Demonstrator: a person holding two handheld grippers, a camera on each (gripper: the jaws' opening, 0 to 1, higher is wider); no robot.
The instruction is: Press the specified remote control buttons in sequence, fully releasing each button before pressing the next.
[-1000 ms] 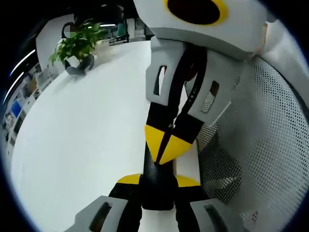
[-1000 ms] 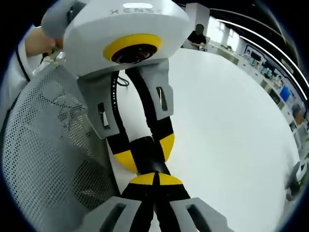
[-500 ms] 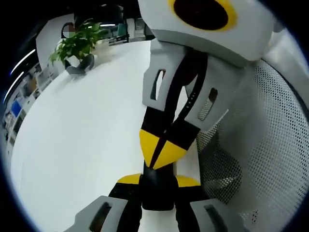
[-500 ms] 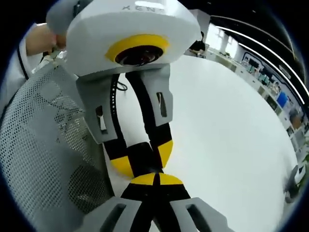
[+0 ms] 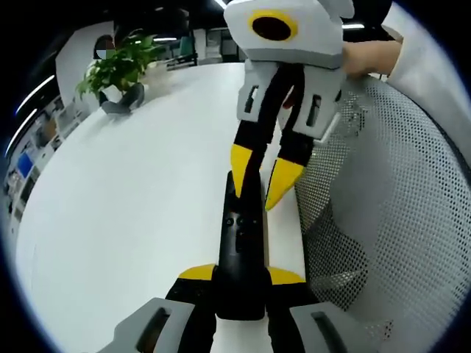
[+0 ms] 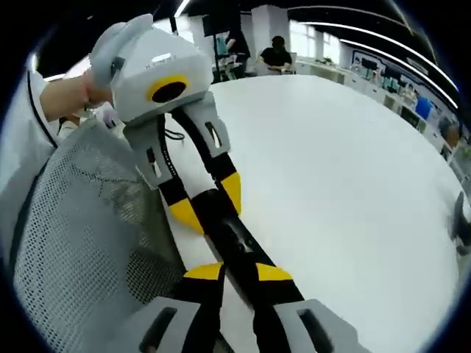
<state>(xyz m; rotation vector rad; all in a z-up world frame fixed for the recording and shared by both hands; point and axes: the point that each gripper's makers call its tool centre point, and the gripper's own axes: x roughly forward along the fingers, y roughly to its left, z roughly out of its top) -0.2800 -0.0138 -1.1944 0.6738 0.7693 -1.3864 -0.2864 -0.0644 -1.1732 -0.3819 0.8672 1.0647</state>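
Note:
A long black remote [image 5: 239, 235] lies lengthwise over the white table [image 5: 132, 191], and my left gripper [image 5: 241, 273] is shut on its near end. In the left gripper view my right gripper [image 5: 263, 175] comes down from above with its yellow tips apart at the remote's far end. One tip overlaps the remote and the other sits just right of it. In the right gripper view the remote [image 6: 235, 239] runs between my right gripper's [image 6: 238, 272] open jaws up to the left gripper [image 6: 210, 204], which clamps it. I cannot tell whether the right tips touch it.
A grey mesh chair back [image 5: 383, 220] stands close beside the grippers, also seen as mesh [image 6: 81, 243]. A potted plant [image 5: 118, 70] sits at the table's far corner. A person's hand [image 6: 70, 92] holds the left gripper. People sit in the background [image 6: 278, 53].
My right gripper's jaws, shut tip to tip on the remote before, have opened, and it has drawn back from the left gripper. The left gripper's hold is unchanged.

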